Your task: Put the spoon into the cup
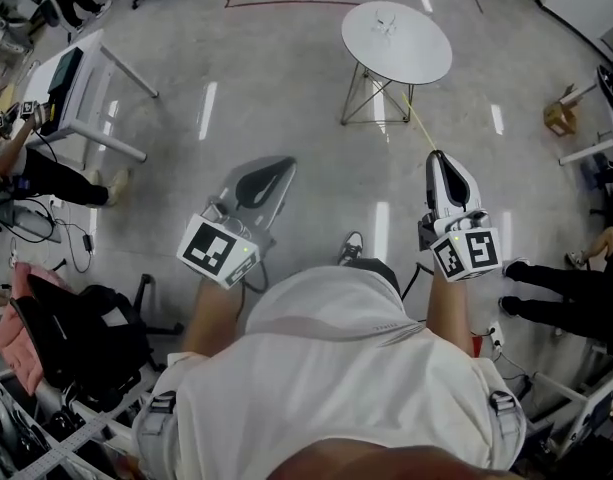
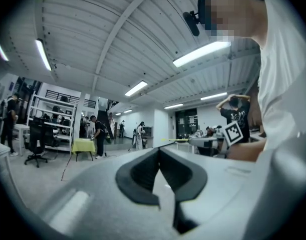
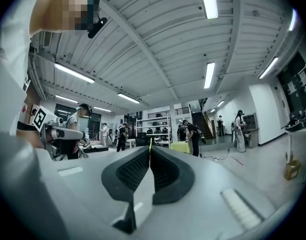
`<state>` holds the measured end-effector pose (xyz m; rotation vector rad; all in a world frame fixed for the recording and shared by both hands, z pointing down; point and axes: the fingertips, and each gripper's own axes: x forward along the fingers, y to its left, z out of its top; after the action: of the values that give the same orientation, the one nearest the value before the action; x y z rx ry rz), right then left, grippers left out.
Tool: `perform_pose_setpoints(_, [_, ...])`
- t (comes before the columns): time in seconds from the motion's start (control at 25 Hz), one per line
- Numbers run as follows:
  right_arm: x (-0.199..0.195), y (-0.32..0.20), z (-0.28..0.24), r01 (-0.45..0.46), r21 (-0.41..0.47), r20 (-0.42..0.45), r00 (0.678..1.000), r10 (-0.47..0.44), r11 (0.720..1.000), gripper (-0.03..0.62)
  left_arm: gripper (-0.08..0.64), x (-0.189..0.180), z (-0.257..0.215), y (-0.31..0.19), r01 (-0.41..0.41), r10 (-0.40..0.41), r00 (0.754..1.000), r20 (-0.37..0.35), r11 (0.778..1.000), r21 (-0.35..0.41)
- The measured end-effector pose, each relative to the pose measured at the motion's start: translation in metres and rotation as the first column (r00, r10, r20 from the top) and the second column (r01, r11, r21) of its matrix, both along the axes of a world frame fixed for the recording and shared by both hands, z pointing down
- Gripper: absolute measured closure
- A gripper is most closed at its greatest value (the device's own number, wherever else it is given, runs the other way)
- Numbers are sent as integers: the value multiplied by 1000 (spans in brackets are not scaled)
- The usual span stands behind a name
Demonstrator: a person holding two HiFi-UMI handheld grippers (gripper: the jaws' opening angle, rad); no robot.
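Observation:
I see no spoon and no cup that I can make out. A round white table (image 1: 416, 53) stands on the floor ahead of me, with a small pale object (image 1: 384, 18) on it that is too small to tell. My left gripper (image 1: 284, 164) (image 2: 159, 149) is held level in front of my body, its jaws meeting at the tip with nothing between them. My right gripper (image 1: 437, 155) (image 3: 150, 147) is also held level, shut and empty. Both point out over bare floor, short of the round table.
A white desk (image 1: 81, 83) with a dark device stands at the left, and a person sits by it. A black chair (image 1: 76, 338) is at my lower left. Someone's legs (image 1: 556, 288) reach in from the right. A yellow-green table (image 2: 83, 145) and shelves stand far off.

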<state>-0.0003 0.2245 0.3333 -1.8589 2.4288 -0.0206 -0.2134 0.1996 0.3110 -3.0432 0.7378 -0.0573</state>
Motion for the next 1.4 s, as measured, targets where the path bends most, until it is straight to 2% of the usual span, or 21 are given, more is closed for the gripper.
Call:
perform_pose_setpoints(0.4, [156, -70, 6, 13, 6, 28, 1000, -13, 1000, 581, 558, 168, 1, -67, -52, 52, 998, 46, 999, -7])
perform_pose_setpoints(0.6, [200, -99, 17, 26, -12, 42, 999, -26, 1000, 581, 558, 222, 14, -89, -81, 83, 994, 64, 996, -28])
perform_pose_setpoints(0.88, [231, -154, 38, 10, -74, 46, 999, -7, 997, 581, 558, 259, 26, -151, -91, 93, 993, 76, 995, -35])
perform_pose_setpoints(1.04, [250, -192, 39, -43, -82, 24, 999, 45, 996, 581, 557, 277, 37, -196, -145, 147, 987, 65, 989, -41])
perform_pose_setpoints(1.24, [277, -267, 41, -109, -142, 24, 993, 114, 984, 581, 558, 299, 32, -278, -180, 181, 983, 45, 983, -26])
perform_pose_setpoints(1.4, [270, -348, 35, -121, -165, 0, 992, 122, 979, 581, 558, 289, 32, -362, -181, 183, 982, 47, 983, -45])
